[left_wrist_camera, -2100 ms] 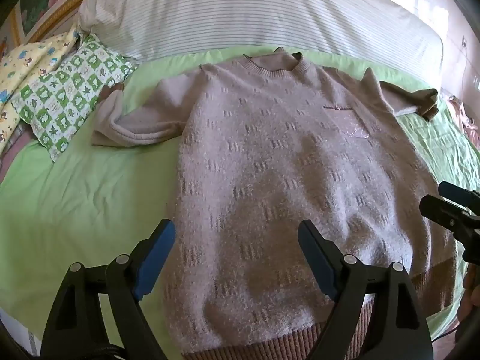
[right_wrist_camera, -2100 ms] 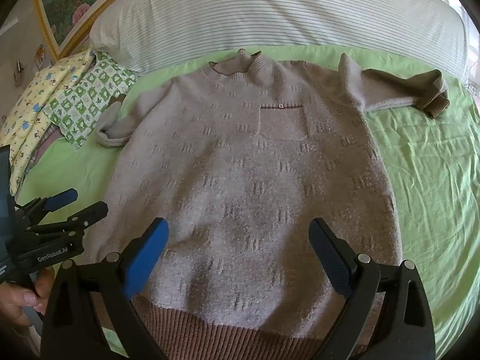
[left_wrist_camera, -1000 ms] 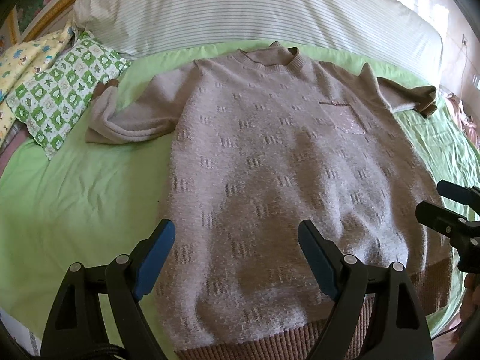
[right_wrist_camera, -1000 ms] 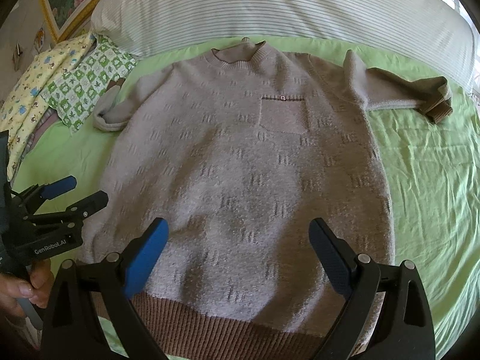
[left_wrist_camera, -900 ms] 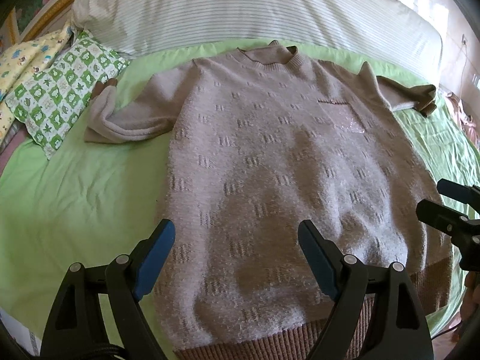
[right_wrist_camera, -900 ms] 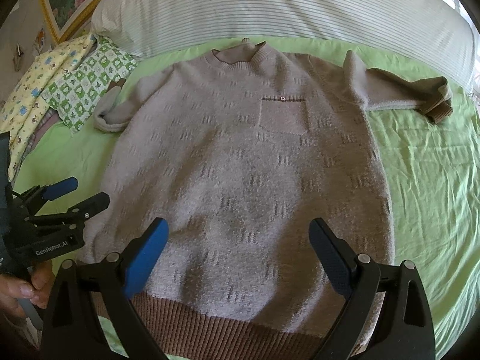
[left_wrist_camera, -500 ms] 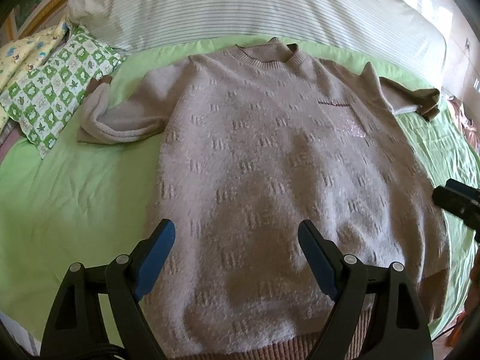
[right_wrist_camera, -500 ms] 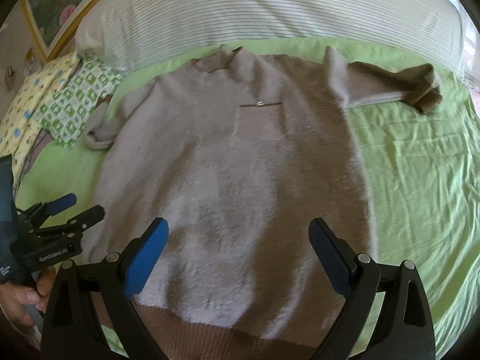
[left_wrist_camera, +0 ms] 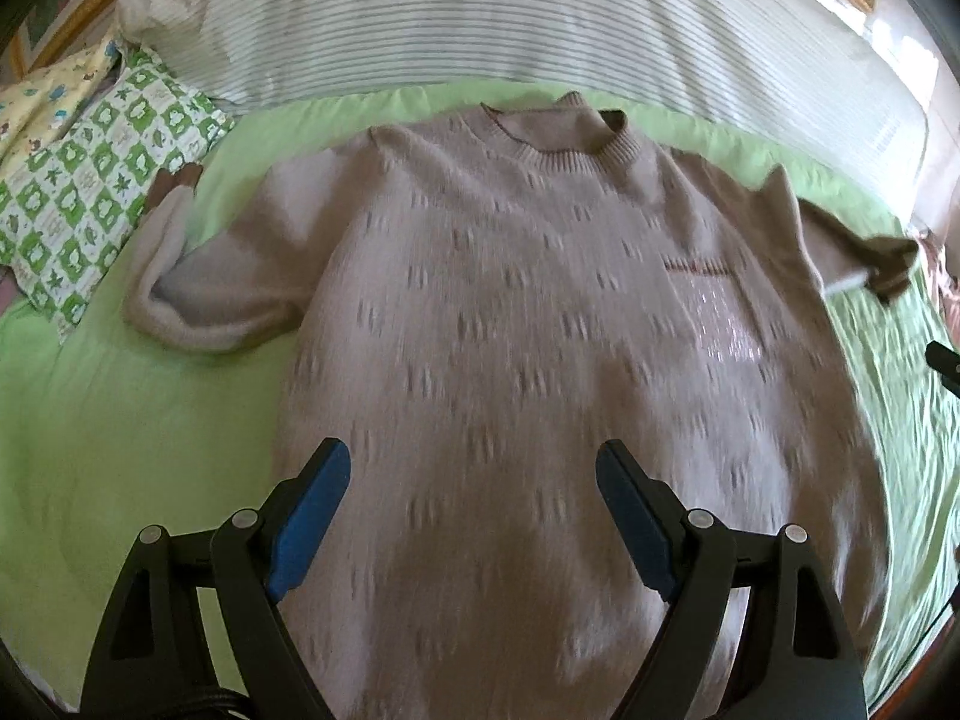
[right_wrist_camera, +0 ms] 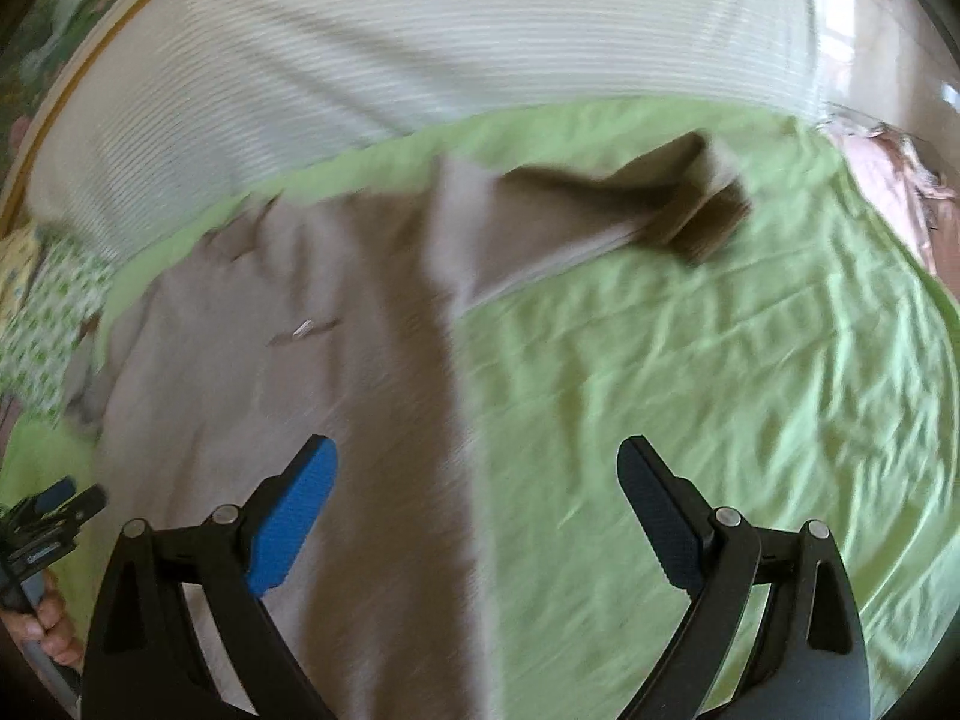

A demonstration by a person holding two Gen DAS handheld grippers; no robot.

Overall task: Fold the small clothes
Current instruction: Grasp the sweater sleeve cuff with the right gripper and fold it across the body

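Lying flat on the green sheet (left_wrist_camera: 108,420), the sweater (left_wrist_camera: 510,312) faces up. Left gripper (left_wrist_camera: 474,516) and right gripper (right_wrist_camera: 477,510) both gape wide, empty.

Left wrist view: low over sweater (left_wrist_camera: 540,330), facing headboard; right wrist view angled rightward, sharing sweater, sheet (right_wrist_camera: 690,390)

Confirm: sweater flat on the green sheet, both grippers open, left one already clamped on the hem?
Not clamped. The left wrist view shows the left gripper open above the sweater, holding nothing. The rest holds: green sheet, right gripper open.
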